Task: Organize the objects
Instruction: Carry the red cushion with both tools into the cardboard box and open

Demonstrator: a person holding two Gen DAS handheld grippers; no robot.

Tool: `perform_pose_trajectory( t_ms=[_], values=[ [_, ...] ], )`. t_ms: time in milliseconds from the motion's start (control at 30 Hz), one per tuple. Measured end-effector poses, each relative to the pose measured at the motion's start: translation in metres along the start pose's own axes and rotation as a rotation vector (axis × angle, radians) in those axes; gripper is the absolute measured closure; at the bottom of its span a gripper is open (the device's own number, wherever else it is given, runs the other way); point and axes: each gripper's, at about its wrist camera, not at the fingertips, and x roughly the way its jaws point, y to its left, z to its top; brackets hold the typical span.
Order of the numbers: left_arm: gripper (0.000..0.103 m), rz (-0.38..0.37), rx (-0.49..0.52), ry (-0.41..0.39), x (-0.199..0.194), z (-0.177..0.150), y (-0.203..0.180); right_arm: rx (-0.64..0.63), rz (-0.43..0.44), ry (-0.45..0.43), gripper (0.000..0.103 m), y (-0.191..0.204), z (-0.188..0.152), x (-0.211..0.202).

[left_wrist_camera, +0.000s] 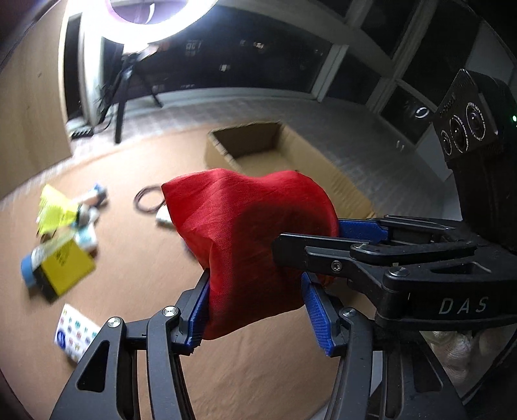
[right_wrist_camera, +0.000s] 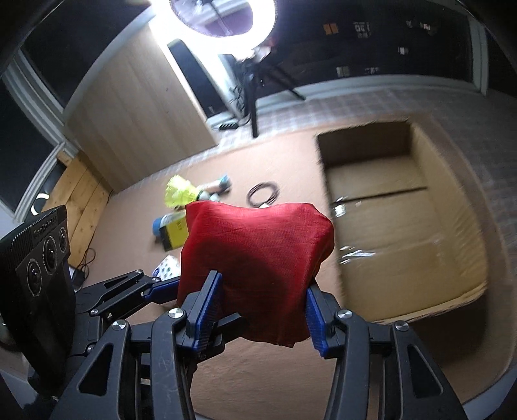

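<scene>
Nearest in the left wrist view, the left gripper is clamped on a red cloth bag, its blue pads pressed into the fabric on either side of the bag's lower part. The right gripper reaches in from the right in that same view and pinches the bag's right edge, one blue pad showing behind the cloth and one below it. In the right wrist view, the right gripper grips the bag between its own blue pads, and the left gripper comes in from the left and meets the bag's lower left corner. The bag hangs above a tan carpet, held off it by both grippers. Beyond the bag and to its left, lying on the carpet, are a yellow and black box, a sheet of stickers nearer than the box, and a crumpled yellow-green wrapper farther off among small blurred items that I cannot tell apart. A coiled dark cable lies just beyond the bag's upper left edge. Beyond the bag and to its right an open cardboard box sits on the carpet. Farthest, behind the cardboard box, a ring light glares on a black tripod.
</scene>
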Motion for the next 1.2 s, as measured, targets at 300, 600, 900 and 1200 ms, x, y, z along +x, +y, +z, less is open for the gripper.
perform_pose_trajectory(
  t_ms=[300, 600, 900, 1200],
  values=[
    [0.045, -0.038, 0.055, 0.001, 0.054, 0.041, -0.053, 0.035, -0.090, -0.046, 0.058, -0.058, 0.017, -0.025],
    [0.045, -0.060, 0.057, 0.040, 0.106, 0.061, -0.086, 0.072, -0.150, -0.038, 0.058, -0.109, 0.023, -0.025],
    [0.035, -0.030, 0.054, 0.044, 0.111, 0.062, -0.091, 0.074, -0.209, -0.065, 0.050, -0.119, 0.028, -0.032],
    [0.030, -0.002, 0.022, 0.032, 0.090, 0.051, -0.067, 0.071, -0.194, -0.074, 0.049, -0.102, 0.027, -0.031]
  ],
)
